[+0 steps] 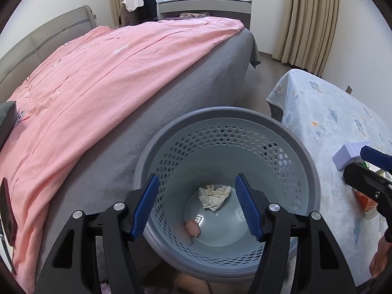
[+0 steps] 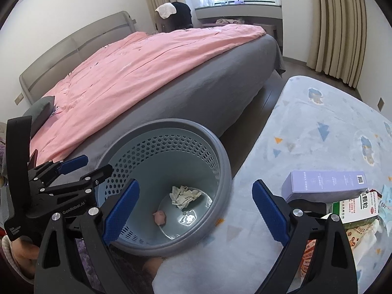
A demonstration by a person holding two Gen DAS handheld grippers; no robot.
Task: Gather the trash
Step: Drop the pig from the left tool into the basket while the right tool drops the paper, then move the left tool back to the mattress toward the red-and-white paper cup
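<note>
A grey-blue perforated basket [image 1: 227,112] [image 2: 221,156] stands on the floor between the bed and a blanket-covered table. A crumpled paper wad [image 1: 214,196] [image 2: 185,194] and a small pink lump [image 1: 193,229] [image 2: 159,216] lie on its bottom. My left gripper [image 1: 197,208] [image 2: 98,163] hangs open above the basket's near-left rim, with nothing between its blue pads. My right gripper [image 2: 196,210] [image 1: 355,163] is open and empty over the basket's right rim and the table edge. A purple box [image 2: 323,183] [image 1: 348,154], a green-and-white medicine box [image 2: 355,210] and wrappers lie to its right.
A bed with a pink cover [image 1: 110,73] and grey sheet runs along the left. A red-cased phone [image 1: 6,213] lies near the bed's edge. The table's light-blue blanket [image 2: 318,127] fills the right. Curtains [image 1: 313,19] and a window are at the back.
</note>
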